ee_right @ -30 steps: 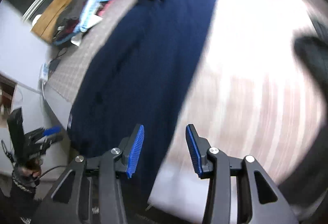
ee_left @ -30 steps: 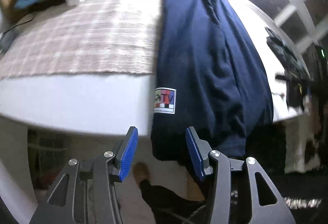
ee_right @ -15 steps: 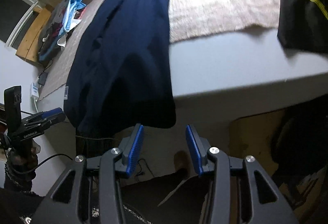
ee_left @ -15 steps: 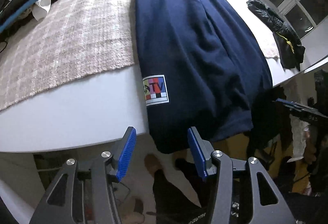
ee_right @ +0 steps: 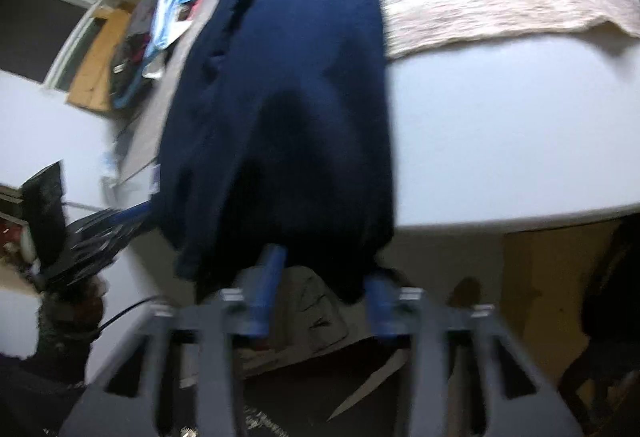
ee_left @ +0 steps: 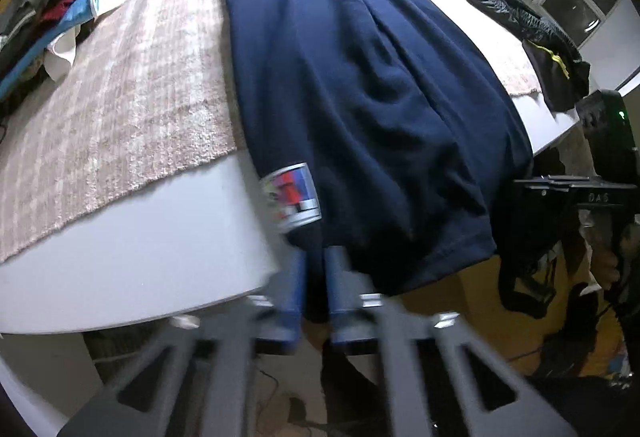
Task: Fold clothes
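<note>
A navy sweatshirt (ee_left: 360, 97) lies lengthwise on the table, its hem hanging over the near edge. A colourful patch (ee_left: 292, 197) marks its left hem corner. My left gripper (ee_left: 316, 277) is just below that patch; its jaws are closing and its blue pads pinch the hem fabric. In the right wrist view the sweatshirt (ee_right: 288, 97) hangs down to my right gripper (ee_right: 324, 277). That gripper's jaws are closing too, but the blurred pads still stand apart with the other hem corner drooping between them.
A beige checked mat (ee_left: 120, 97) covers the white table (ee_left: 140, 245) under the sweatshirt. A pile of clothes (ee_left: 60, 9) sits at the far left and a black jacket (ee_left: 540, 37) at the far right. A person's leg (ee_left: 352, 377) stands below the table edge.
My left jaws have come together on the hem beside the patch. My right gripper has dropped and moved in under the other hem corner.
</note>
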{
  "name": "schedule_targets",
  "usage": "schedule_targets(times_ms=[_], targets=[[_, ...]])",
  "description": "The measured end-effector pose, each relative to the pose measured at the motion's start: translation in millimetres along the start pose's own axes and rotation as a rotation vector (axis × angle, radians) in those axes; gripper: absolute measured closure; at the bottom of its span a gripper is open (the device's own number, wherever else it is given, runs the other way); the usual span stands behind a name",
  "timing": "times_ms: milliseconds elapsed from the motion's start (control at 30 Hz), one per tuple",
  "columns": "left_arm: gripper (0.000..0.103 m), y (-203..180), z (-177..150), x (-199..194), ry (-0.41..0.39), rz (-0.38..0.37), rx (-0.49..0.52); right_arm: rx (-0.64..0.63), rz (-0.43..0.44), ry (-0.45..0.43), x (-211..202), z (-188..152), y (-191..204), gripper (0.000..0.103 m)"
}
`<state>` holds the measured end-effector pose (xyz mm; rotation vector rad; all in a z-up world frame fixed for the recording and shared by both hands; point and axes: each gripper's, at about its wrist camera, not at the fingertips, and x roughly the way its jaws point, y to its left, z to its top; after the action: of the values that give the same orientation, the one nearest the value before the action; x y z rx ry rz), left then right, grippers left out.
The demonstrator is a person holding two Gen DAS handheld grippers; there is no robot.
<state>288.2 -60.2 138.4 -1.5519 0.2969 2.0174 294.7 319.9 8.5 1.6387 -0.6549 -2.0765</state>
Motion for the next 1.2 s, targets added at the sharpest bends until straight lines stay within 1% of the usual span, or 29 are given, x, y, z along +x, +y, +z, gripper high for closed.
schedule_targets(times_ms=[33, 100, 233, 267, 300, 400, 433, 500, 567, 667, 767, 833, 900, 967, 1000, 1033, 1067, 1100, 1133, 1167, 1200], targets=[[0.1, 5, 1, -4, -0.003, -0.022, -0.009, -0.007, 0.0, -0.005, -5, -1, 4, 0.098], [0.1, 9, 0, -15, -0.024, -0.063, -0.013, -0.013, 0.029, -0.044, -27, -1, 13, 0.098], [0.1, 15, -3, -51, -0.115, -0.125, -0.03, -0.041, 0.069, -0.17, -83, 3, 35, 0.098], [0.101, 18, -2, -56, -0.14, -0.142, -0.033, -0.044, 0.079, -0.2, -94, 3, 39, 0.098], [0.101, 18, -4, -52, -0.145, -0.151, -0.031, -0.045, 0.088, -0.223, -102, 3, 42, 0.098], [0.101, 7, -28, -29, -0.103, -0.155, -0.024, -0.049, 0.051, -0.227, -101, -1, 40, 0.098], [0.101, 6, -33, -20, -0.081, -0.16, -0.029, -0.042, 0.035, -0.208, -94, -3, 38, 0.098], [0.101, 12, -33, -5, -0.032, -0.188, -0.05, -0.015, 0.017, -0.161, -77, -8, 33, 0.098], [0.101, 14, -33, -8, -0.035, -0.2, -0.048, -0.002, 0.037, -0.167, -79, -9, 32, 0.098], [0.101, 17, -21, -18, -0.055, -0.215, -0.025, 0.015, 0.078, -0.192, -93, -8, 30, 0.098], [0.101, 24, 10, -34, -0.082, -0.215, 0.009, 0.025, 0.117, -0.225, -115, 10, 25, 0.098], [0.101, 24, 37, -29, -0.101, -0.222, 0.01, 0.029, 0.143, -0.246, -125, 37, 21, 0.098], [0.101, 40, 70, -29, -0.134, -0.213, 0.011, 0.025, 0.162, -0.266, -131, 70, 18, 0.098], [0.101, 49, 109, -24, -0.173, -0.18, 0.015, 0.005, 0.137, -0.266, -124, 120, 15, 0.098], [0.1, 53, 139, -15, -0.194, -0.156, 0.009, 0.002, 0.111, -0.243, -117, 151, 10, 0.098], [0.093, 60, 166, -2, -0.197, -0.118, -0.007, -0.002, 0.084, -0.219, -109, 182, 4, 0.097], [0.072, 71, 188, 14, -0.176, -0.059, -0.035, -0.005, 0.058, -0.196, -101, 212, -2, 0.096], [0.066, 82, 211, 31, -0.155, -0.001, -0.063, -0.009, 0.032, -0.172, -94, 243, -7, 0.087], [0.066, 92, 228, 43, -0.136, 0.025, -0.087, 0.016, -0.024, -0.136, -84, 272, -17, 0.081], [0.066, 103, 238, 49, -0.117, 0.008, -0.107, 0.041, -0.064, -0.11, -75, 290, -25, 0.081], [0.065, 105, 243, 54, -0.113, -0.004, -0.115, 0.037, -0.052, -0.111, -73, 299, -29, 0.081]])
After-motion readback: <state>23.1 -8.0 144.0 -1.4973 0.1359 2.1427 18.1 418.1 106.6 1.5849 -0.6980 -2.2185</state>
